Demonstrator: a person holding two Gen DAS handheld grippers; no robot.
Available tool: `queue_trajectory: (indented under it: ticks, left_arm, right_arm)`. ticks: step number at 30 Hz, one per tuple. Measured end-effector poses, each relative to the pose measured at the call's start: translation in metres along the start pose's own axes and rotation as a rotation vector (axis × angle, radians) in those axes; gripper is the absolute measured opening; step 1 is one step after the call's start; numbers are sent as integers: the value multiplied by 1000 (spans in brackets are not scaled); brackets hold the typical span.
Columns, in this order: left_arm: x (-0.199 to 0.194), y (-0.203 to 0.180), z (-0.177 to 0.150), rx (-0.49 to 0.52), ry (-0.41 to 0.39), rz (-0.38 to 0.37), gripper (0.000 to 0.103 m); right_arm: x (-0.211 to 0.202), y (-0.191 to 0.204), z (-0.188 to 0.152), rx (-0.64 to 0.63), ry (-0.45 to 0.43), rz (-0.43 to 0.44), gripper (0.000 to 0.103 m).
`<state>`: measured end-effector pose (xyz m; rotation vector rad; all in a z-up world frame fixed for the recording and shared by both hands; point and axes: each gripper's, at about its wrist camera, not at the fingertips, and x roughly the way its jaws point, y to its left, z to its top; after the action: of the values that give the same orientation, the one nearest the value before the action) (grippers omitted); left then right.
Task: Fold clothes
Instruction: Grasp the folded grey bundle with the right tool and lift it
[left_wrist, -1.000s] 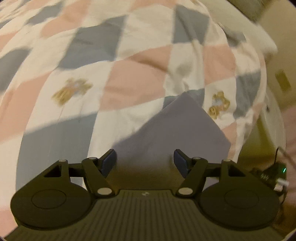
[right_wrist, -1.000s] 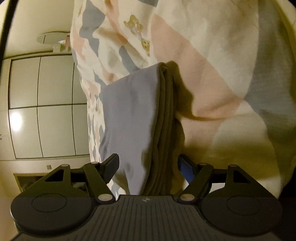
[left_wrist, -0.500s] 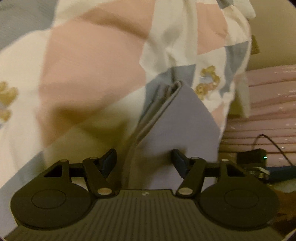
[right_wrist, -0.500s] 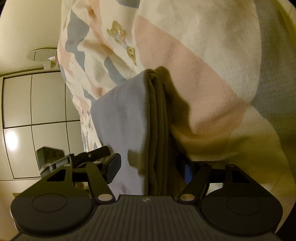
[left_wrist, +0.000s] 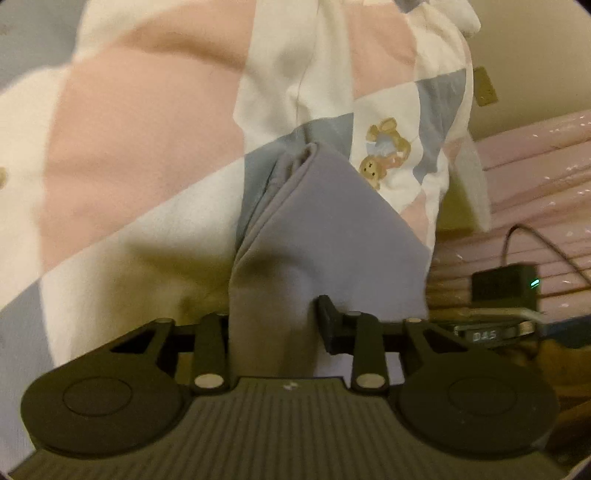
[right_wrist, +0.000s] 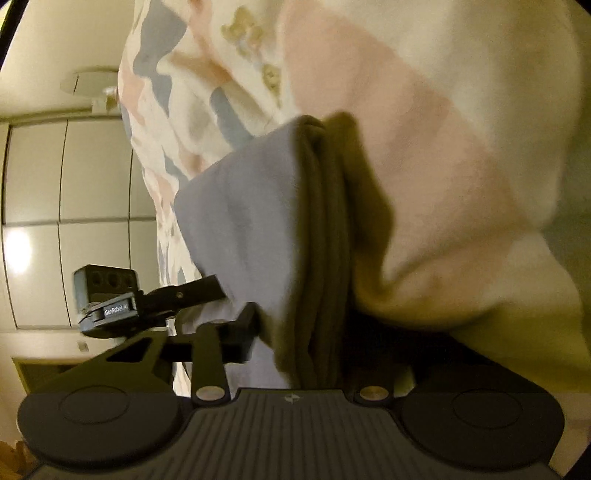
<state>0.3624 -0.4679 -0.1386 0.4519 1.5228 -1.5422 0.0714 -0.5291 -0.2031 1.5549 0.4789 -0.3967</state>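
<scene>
Folding looks nearly finished: the grey garment (left_wrist: 332, 221) is already a thick stack of layers, lying on the patchwork quilt (left_wrist: 147, 129) near its bear print. We have our left gripper (left_wrist: 273, 328) closing on one end of the stack, cloth bunched between its jaws. Our right gripper (right_wrist: 295, 332) is closing on the layered edge (right_wrist: 317, 240). We judge only a last fold or carrying it away remains.

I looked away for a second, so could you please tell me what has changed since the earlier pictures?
Both tools have narrowed onto the folded grey garment: the left tool and the right tool are closing on its near edge, where earlier they stood wide around it. The patchwork quilt still lies beneath.
</scene>
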Motion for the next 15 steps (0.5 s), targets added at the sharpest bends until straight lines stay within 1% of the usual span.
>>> queue_trajectory:
  ticks: [2, 3, 5, 7, 9, 11, 13, 15]
  left_arm:
    - [-13, -5, -9, -84, -65, 3, 21]
    - [-23, -13, -15, -105, -98, 19, 20]
    - [-42, -28, -27, -146, -165, 51, 20]
    - [-69, -42, -44, -189, -254, 81, 20]
    - [-100, -55, -63, -262, -366, 93, 19]
    - [-129, -75, -89, -334, -487, 119, 19]
    - [-159, -97, -115, -403, -595, 158, 19]
    - [-185, -122, -149, -474, -694, 207, 19]
  right_arm:
    - [1, 16, 7, -76, 48, -36, 33]
    - [-1, 22, 10, -97, 68, -42, 31]
    - [-6, 34, 16, -114, 101, -36, 30]
    - [-11, 50, 21, -144, 135, -27, 27]
    - [-18, 74, 29, -183, 174, 15, 27]
    - [-22, 104, 36, -253, 226, 50, 26]
    - [-24, 136, 42, -321, 287, 85, 26]
    - [-24, 169, 46, -390, 354, 120, 26]
